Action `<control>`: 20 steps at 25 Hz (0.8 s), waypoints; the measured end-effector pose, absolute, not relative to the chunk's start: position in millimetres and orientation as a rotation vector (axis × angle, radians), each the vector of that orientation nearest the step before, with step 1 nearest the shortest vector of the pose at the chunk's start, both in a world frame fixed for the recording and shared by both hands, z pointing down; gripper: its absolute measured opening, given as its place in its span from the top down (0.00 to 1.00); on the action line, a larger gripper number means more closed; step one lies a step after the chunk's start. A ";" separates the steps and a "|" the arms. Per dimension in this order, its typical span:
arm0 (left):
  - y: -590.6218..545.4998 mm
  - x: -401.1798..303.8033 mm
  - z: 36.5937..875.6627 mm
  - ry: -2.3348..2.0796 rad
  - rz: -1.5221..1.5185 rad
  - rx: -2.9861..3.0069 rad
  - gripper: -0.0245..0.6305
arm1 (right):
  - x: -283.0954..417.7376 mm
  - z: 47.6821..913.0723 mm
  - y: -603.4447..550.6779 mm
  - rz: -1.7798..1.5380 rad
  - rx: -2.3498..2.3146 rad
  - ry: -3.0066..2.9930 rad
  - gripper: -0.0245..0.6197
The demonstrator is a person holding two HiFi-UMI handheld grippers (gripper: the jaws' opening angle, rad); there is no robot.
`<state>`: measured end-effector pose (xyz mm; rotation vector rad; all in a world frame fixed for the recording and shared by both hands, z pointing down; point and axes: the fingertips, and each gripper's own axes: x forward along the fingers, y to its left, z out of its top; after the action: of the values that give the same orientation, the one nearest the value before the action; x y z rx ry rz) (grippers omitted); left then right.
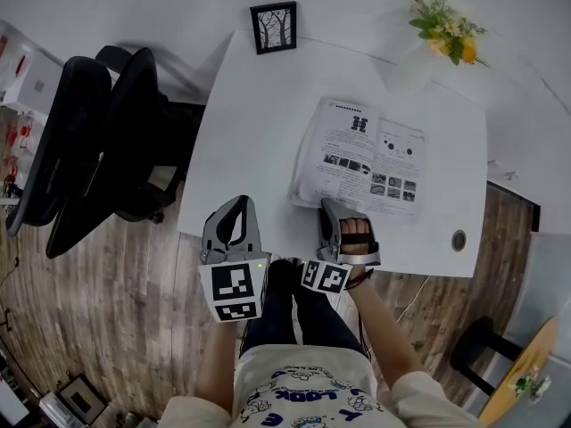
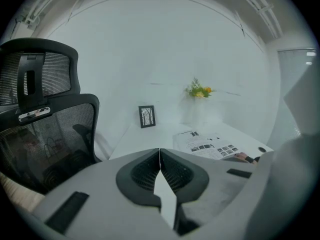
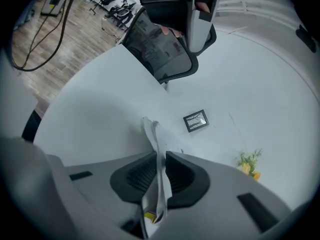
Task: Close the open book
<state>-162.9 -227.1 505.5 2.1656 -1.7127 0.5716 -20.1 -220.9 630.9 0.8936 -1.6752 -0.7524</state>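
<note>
An open book [image 1: 366, 154] with printed pages lies flat on the white table [image 1: 259, 123], right of the middle. My right gripper [image 1: 329, 206] is at the near edge of the book's left page. In the right gripper view its jaws [image 3: 160, 156] are closed on a thin stack of pages [image 3: 150, 130], which stands up edge-on between the pads. My left gripper [image 1: 238, 203] rests over the table's near edge, left of the book and apart from it. Its jaws [image 2: 159, 151] meet with nothing between them. The book [image 2: 207, 145] lies ahead to its right.
A small framed picture [image 1: 273, 27] stands at the table's far edge, and a vase of yellow flowers [image 1: 446, 27] at the far right corner. Black office chairs [image 1: 98, 141] stand to the left. A cable hole [image 1: 459, 240] is near the front right corner.
</note>
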 end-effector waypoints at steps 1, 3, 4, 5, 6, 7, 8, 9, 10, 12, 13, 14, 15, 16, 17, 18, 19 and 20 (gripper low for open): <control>-227.4 -161.9 504.4 -1.712 0.570 2.169 0.93 | -20.0 629.2 -220.7 -0.743 0.903 -1.681 0.86; -228.0 -158.9 502.2 -1.710 0.566 2.177 0.93 | -19.1 625.2 -220.0 -0.722 0.927 -1.694 0.86; -228.5 -157.1 500.9 -1.707 0.564 2.182 0.93 | -18.2 622.8 -219.8 -0.708 0.941 -1.702 0.86; -229.1 -155.3 499.3 -1.705 0.562 2.187 0.93 | -17.3 620.2 -219.7 -0.692 0.956 -1.711 0.87; -229.9 -153.7 497.7 -1.703 0.559 2.193 0.93 | -16.5 617.4 -219.8 -0.673 0.973 -1.721 0.87; -230.7 -152.1 496.0 -1.701 0.557 2.198 0.93 | -15.7 614.5 -220.1 -0.651 0.993 -1.733 0.87; -231.5 -150.4 494.4 -1.700 0.554 2.203 0.93 | -14.6 611.4 -220.4 -0.628 1.015 -1.747 0.87; -232.0 -148.5 492.9 -1.698 0.552 2.209 0.93 | -13.3 608.1 -220.4 -0.605 1.038 -1.758 0.87; -232.2 -146.6 491.4 -1.696 0.550 2.214 0.93 | -11.7 604.7 -220.2 -0.586 1.059 -1.767 0.87; -232.5 -142.3 488.5 -1.692 0.547 2.225 0.93 | -7.9 598.3 -219.6 -0.559 1.094 -1.776 0.87; -232.6 -140.0 487.0 -1.689 0.545 2.230 0.93 | -5.9 595.3 -219.2 -0.549 1.109 -1.780 0.87; -232.6 -137.6 485.5 -1.686 0.543 2.237 0.93 | -3.8 592.4 -218.8 -0.540 1.124 -1.783 0.87; -232.7 -135.0 483.9 -1.682 0.540 2.243 0.93 | -1.5 589.4 -218.4 -0.531 1.140 -1.788 0.87; -233.0 -132.1 482.3 -1.679 0.538 2.250 0.93 | 1.0 586.4 -218.0 -0.521 1.157 -1.792 0.88; -233.3 -129.3 480.7 -1.675 0.535 2.258 0.93 | 3.5 583.6 -217.7 -0.509 1.173 -1.796 0.88; -233.8 -126.4 479.0 -1.672 0.534 2.265 0.93 | 6.0 581.0 -217.5 -0.496 1.190 -1.800 0.88; -234.3 -123.4 477.4 -1.668 0.532 2.273 0.93 | 8.5 578.4 -217.3 -0.482 1.207 -1.805 0.88; -234.8 -120.3 475.7 -1.664 0.530 2.281 0.93 | 11.2 575.8 -217.2 -0.467 1.226 -1.809 0.88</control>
<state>-120.3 -234.8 475.7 2.2810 -1.6636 0.5300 11.2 -217.2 575.8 1.2263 -1.8091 -0.4665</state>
